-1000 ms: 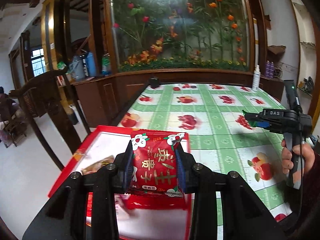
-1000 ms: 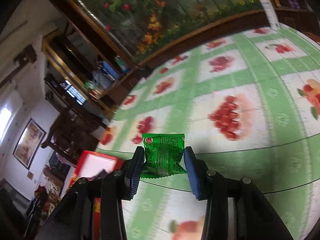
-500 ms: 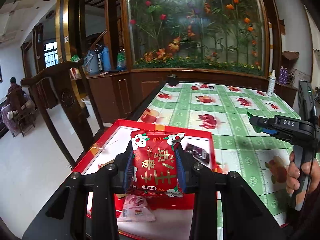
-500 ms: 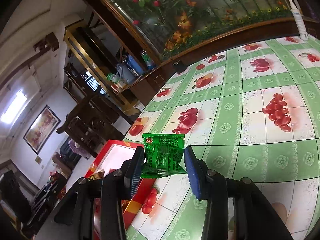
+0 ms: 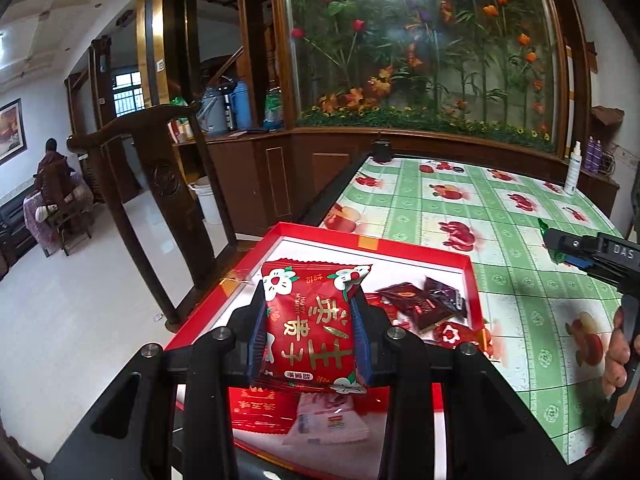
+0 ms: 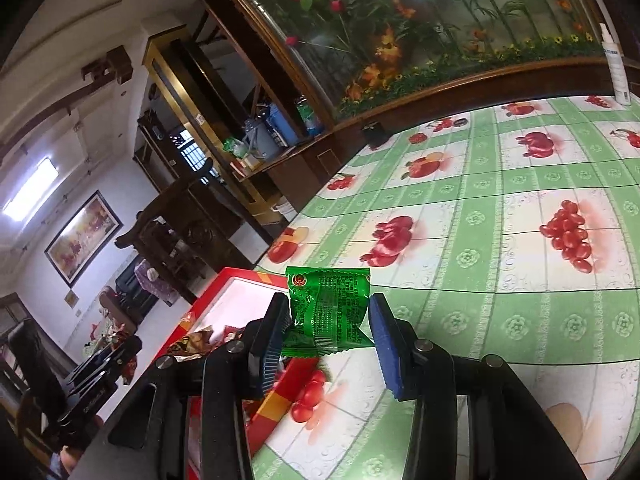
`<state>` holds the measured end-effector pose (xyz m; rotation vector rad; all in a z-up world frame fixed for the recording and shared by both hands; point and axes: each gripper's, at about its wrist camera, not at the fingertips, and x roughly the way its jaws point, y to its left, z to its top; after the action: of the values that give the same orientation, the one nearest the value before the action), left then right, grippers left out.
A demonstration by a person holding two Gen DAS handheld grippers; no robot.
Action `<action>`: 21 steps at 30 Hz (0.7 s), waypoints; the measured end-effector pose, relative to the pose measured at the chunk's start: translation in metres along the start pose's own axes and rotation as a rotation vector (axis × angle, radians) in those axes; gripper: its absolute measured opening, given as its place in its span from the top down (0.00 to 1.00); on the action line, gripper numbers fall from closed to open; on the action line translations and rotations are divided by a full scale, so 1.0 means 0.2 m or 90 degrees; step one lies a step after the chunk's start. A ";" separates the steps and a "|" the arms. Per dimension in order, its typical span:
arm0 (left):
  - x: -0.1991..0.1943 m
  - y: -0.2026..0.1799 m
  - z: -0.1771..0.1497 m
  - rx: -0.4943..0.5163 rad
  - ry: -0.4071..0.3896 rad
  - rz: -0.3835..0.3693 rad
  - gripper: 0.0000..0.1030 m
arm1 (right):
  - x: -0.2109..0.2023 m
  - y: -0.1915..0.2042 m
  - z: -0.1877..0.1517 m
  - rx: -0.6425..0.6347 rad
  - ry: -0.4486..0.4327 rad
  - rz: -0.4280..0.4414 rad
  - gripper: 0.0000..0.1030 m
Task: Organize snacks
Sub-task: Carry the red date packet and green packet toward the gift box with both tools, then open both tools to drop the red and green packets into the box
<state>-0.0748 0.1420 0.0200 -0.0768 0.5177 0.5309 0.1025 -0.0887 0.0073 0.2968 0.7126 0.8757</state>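
Black plastic frame on the left gripper (image 5: 307, 334), silver round screws along the top, ribbed blue pads (image 5: 256, 336) inside each finger. Same build on the right gripper (image 6: 329, 340): black arms, blue pads, silver screws. "DAS" in white on its side, bare-skinned hand (image 5: 618, 354) round the handle.

Stood against a dark wooden partition (image 5: 280, 168) under a glass panel of painted flowers (image 5: 420, 52), the desk (image 5: 460, 208) in green fruit-print cloth, with a carved wooden chair (image 5: 160, 184) on pale glossy floor (image 5: 80, 300) and a barred window (image 5: 128, 92) beyond.
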 end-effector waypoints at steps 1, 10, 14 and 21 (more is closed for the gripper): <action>0.00 0.01 0.00 -0.002 0.001 0.001 0.67 | 0.00 0.01 0.00 -0.003 -0.002 0.005 0.58; 0.04 0.07 -0.02 -0.018 0.022 0.027 0.67 | 0.08 0.22 -0.05 -0.029 0.005 0.090 0.57; 0.06 0.06 -0.03 -0.020 0.028 0.031 0.67 | 0.13 0.31 -0.09 -0.049 0.018 0.112 0.57; 0.09 0.06 -0.04 -0.015 0.041 0.029 0.67 | 0.11 0.29 -0.06 -0.019 -0.005 0.114 0.57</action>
<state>-0.0717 0.1596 0.0057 -0.1049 0.5774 0.5810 0.0690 -0.0367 0.0176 0.3404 0.6723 1.0534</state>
